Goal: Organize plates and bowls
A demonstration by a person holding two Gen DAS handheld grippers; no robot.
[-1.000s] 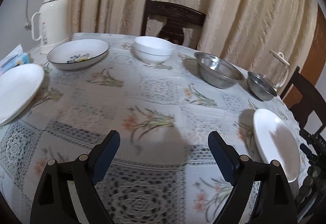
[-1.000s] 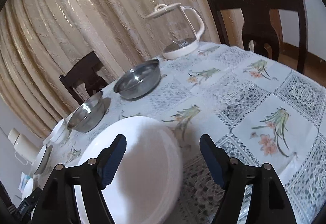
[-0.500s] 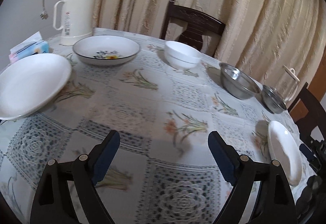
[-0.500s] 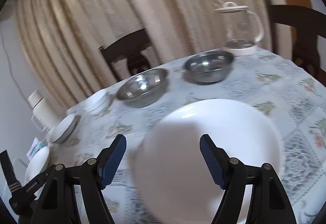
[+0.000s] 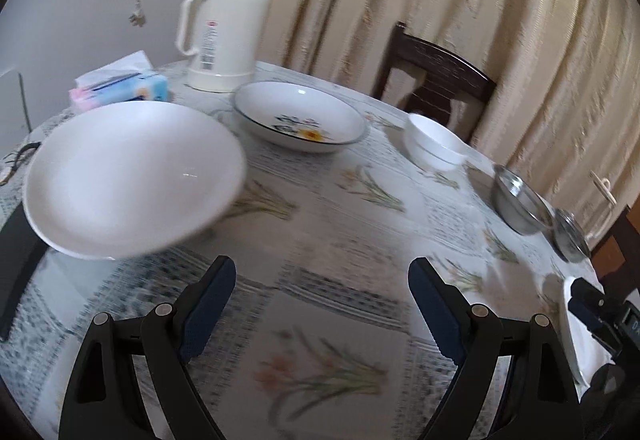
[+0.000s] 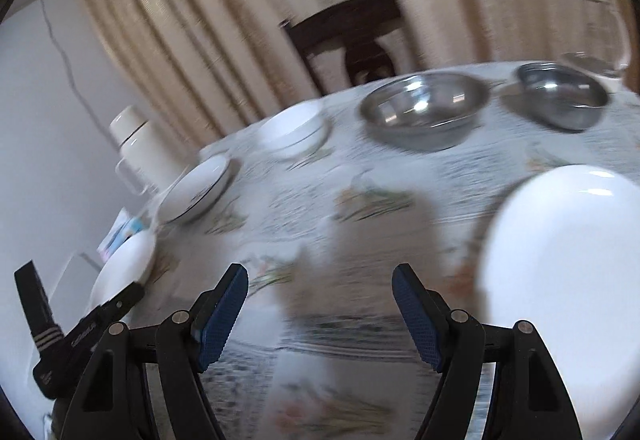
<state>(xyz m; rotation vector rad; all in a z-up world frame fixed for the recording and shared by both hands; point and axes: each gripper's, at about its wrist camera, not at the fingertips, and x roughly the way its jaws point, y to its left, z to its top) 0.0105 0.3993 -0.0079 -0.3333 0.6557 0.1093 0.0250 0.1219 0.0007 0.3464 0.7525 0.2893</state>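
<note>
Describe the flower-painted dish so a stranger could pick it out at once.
Start at the tall white thermos flask standing at the far edge of the table. Directly in front of its base sits the flower-painted dish, a wide, shallow bowl. Unlike the plain white plate and the small white bowls either side of it, it has a dark rim line and a yellow flower painted inside.

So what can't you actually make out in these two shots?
- Kettle, right view: smeared by motion blur.
- Thermos label, left view: too small to read.
- Right-hand plate, left view: partly hidden behind the other tongs.
- Tissue pack, right view: blurred, mostly hidden by a plate.
</note>
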